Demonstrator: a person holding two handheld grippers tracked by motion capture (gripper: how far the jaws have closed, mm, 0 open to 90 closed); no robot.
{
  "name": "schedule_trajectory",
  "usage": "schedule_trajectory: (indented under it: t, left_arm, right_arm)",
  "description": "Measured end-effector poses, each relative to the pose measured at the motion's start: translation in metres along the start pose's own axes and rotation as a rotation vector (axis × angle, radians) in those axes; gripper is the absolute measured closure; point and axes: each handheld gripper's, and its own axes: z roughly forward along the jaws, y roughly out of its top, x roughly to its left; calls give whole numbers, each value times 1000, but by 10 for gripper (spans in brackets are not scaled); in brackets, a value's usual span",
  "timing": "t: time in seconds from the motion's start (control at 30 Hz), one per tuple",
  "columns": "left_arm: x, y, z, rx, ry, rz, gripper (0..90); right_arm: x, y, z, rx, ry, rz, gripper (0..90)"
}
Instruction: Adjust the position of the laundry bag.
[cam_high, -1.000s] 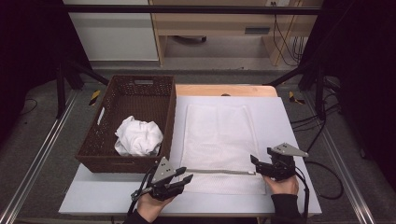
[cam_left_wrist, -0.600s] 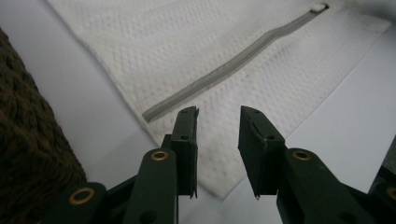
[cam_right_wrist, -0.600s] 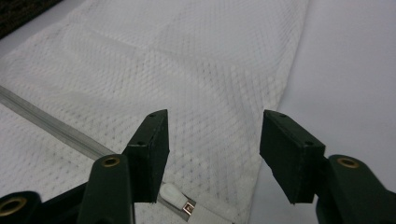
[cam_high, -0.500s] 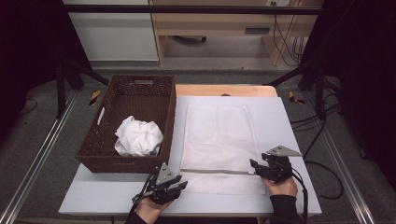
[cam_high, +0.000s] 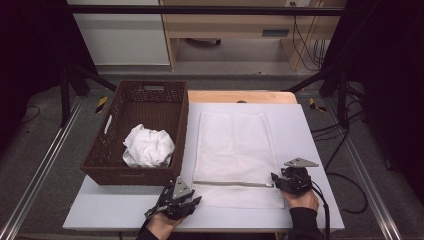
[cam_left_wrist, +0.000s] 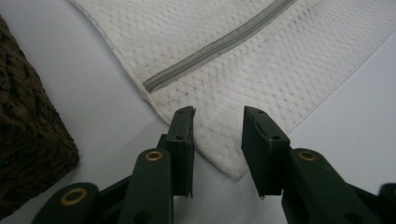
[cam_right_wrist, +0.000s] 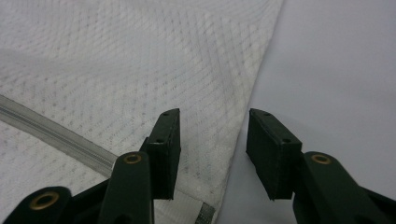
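Left hand-held gripper (cam_high: 176, 198) open at mesh bag (cam_high: 235, 150) corner, right hand-held gripper (cam_high: 292, 181) open astride its edge

A lab-like recording room: black curtains (cam_high: 30, 60), metal floor rails (cam_high: 40, 170), loose cables (cam_high: 345, 135), one pale table (cam_high: 125, 205).

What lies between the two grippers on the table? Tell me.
In the high view, the near end of the white mesh bag, with its grey zipper, spans from the left gripper to the right gripper.
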Motion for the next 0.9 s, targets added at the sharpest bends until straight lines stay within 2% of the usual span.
schedule_trajectory:
  t: [0.07, 0.23, 0.4, 0.47, 0.57, 0.73, 0.8, 0.9]
  left_arm:
    - [0, 0, 0, 4, 9, -6, 685]
    - [0, 1, 0, 8, 25, -3, 769]
    - [-1, 1, 0, 10, 19, 8, 859]
    - [-1, 1, 0, 5, 17, 11, 868]
    - [-1, 1, -1, 2, 19, 14, 872]
    - [-3, 1, -2, -10, 17, 24, 873]
    - [-4, 0, -1, -4, 22, 32, 872]
    - [-4, 0, 0, -2, 23, 36, 867]
  right_arm:
    - [1, 0, 3, 19, 0, -3, 575]
    - [-1, 0, 5, 10, -4, -3, 620]
    - [1, 1, 6, 3, 13, 2, 739]
    - [-1, 2, 6, 5, 15, 6, 809]
    - [-4, 3, 8, 4, 36, 8, 868]
    - [-7, 8, 12, -13, 15, -3, 875]
    - [-8, 9, 14, -4, 15, 8, 868]
    - [-7, 8, 12, -14, -20, -7, 775]
